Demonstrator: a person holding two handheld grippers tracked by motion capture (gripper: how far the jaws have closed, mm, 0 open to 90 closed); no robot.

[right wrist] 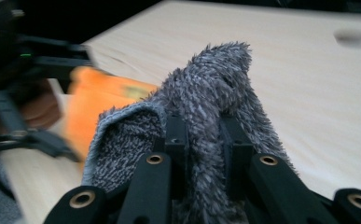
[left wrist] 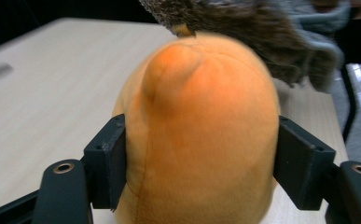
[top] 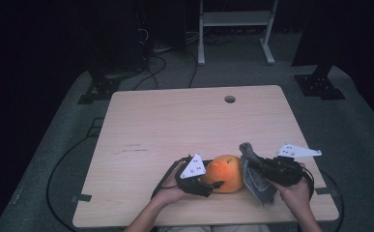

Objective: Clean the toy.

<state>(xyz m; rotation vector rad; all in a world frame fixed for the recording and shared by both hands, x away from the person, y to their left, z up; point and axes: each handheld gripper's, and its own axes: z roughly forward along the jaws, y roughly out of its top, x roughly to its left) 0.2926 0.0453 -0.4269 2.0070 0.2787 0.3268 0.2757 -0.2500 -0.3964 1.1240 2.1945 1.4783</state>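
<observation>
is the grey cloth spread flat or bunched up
Bunched up: the grey cloth is pinched into a fold between the right gripper jaws, hanging off the table.

Your left gripper (top: 212, 185) lies low near your edge of the counter, pointing right, its pads pressed on something wide. Your right gripper (top: 252, 164) points left, raised slightly, jaws pinched nearly together. Both forearms enter from below.

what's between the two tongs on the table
An orange plush toy, as the high view shows: left tongs grip it, right tongs pinch a grey fuzzy cloth.
</observation>
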